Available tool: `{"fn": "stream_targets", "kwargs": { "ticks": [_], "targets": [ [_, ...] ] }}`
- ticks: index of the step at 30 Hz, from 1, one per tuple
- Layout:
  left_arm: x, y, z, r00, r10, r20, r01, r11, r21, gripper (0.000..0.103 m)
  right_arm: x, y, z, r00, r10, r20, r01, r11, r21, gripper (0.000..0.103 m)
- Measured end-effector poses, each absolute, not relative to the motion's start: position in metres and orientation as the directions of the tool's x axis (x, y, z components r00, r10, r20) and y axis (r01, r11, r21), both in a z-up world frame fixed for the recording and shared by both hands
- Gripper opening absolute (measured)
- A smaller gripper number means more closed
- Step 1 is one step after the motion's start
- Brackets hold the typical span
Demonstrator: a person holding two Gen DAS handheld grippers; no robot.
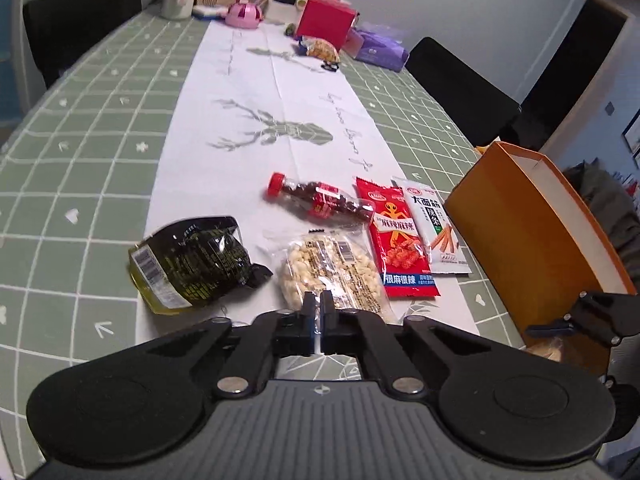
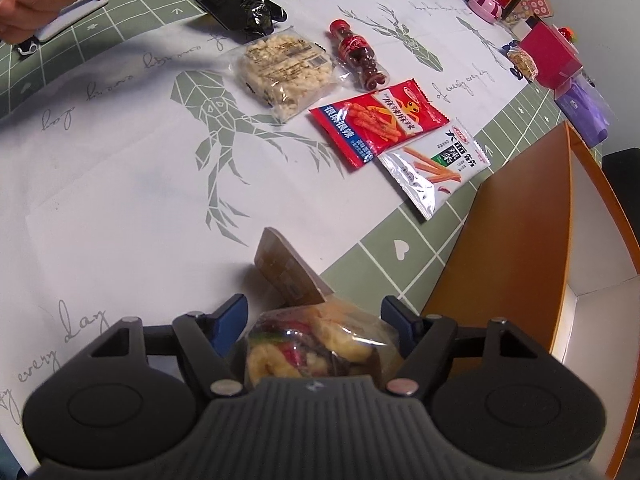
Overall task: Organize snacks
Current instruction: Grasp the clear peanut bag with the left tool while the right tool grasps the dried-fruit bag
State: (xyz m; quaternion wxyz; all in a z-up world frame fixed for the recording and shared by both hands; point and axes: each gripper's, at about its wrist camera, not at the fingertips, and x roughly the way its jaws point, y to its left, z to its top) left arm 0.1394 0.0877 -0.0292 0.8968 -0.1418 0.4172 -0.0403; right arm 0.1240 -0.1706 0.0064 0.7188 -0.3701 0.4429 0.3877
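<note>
Green grid-patterned tablecloth carrying a white paper runner printed with grey deer; at its near right edge stands the open orange cardboard box with white lining, judged to be the destination for the snacks.

Loose snacks lie on the runner, well clear of the box interior: a black-and-yellow foil pouch, a clear-wrapped puffed-rice cake, a red spicy-strip packet, a white-and-silver spicy-strip packet just beside the box wall, and a small red-capped cola-shaped bottle of dark candies.

The left gripper has its jaws drawn almost together on the near edge of the rice-cake wrapper; a sliver of clear film appears pinched between the pads, though the grip is thin. The right gripper stands roughly half open around a clear bag of mixed dried fruit, with a brown card header; whether its pads press the bag cannot be told.

Step in hand, as judged: lifting the rice cake. A pinch on loose film may slip, so the lift is best begun slowly, keeping the cake hanging below the pads, then carried over the box rim before release.
</note>
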Motion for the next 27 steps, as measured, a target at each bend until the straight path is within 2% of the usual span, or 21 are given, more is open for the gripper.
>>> {"fn": "stream_targets", "kwargs": {
  "ticks": [1, 2, 3, 4, 5, 12, 19, 24, 27],
  "targets": [
    [0.138, 0.086, -0.028, 0.659, -0.167, -0.734, -0.054, 0.962, -0.267, 0.028, 0.123, -0.169, 0.007, 0.309, 0.227, -0.924, -0.885, 0.425, -0.192, 0.072],
    [0.139, 0.085, -0.027, 0.667, -0.152, -0.729, -0.060, 0.965, -0.255, 0.056, 0.123, -0.168, 0.007, 0.310, 0.224, -0.924, -0.885, 0.424, -0.194, 0.072],
    [0.139, 0.083, -0.026, 0.681, -0.142, -0.718, -0.064, 0.966, -0.251, 0.078, 0.122, -0.166, 0.007, 0.310, 0.223, -0.924, -0.886, 0.420, -0.196, 0.072],
    [0.138, 0.082, -0.025, 0.700, -0.130, -0.702, -0.069, 0.966, -0.248, 0.083, 0.121, -0.165, 0.006, 0.310, 0.222, -0.924, -0.888, 0.415, -0.199, 0.072],
    [0.139, 0.080, -0.024, 0.712, -0.121, -0.691, -0.074, 0.967, -0.245, 0.086, 0.120, -0.163, 0.006, 0.311, 0.220, -0.925, -0.889, 0.411, -0.201, 0.072],
    [0.161, 0.047, -0.035, 0.708, -0.070, -0.703, -0.080, 0.981, -0.179, 0.086, 0.121, -0.163, 0.002, 0.310, 0.214, -0.927, -0.891, 0.406, -0.204, 0.072],
    [0.178, 0.012, -0.058, 0.663, 0.042, -0.747, -0.080, 0.997, -0.016, 0.086, 0.120, -0.167, -0.001, 0.301, 0.214, -0.929, -0.895, 0.399, -0.198, 0.072],
    [0.182, -0.012, -0.068, 0.649, 0.130, -0.749, -0.046, 0.990, 0.132, 0.097, 0.117, -0.170, -0.001, 0.286, 0.210, -0.935, -0.903, 0.386, -0.190, 0.073],
    [0.181, -0.020, -0.074, 0.647, 0.165, -0.744, -0.019, 0.979, 0.201, 0.098, 0.114, -0.173, 0.000, 0.275, 0.206, -0.939, -0.908, 0.377, -0.183, 0.073]
  ]
}}
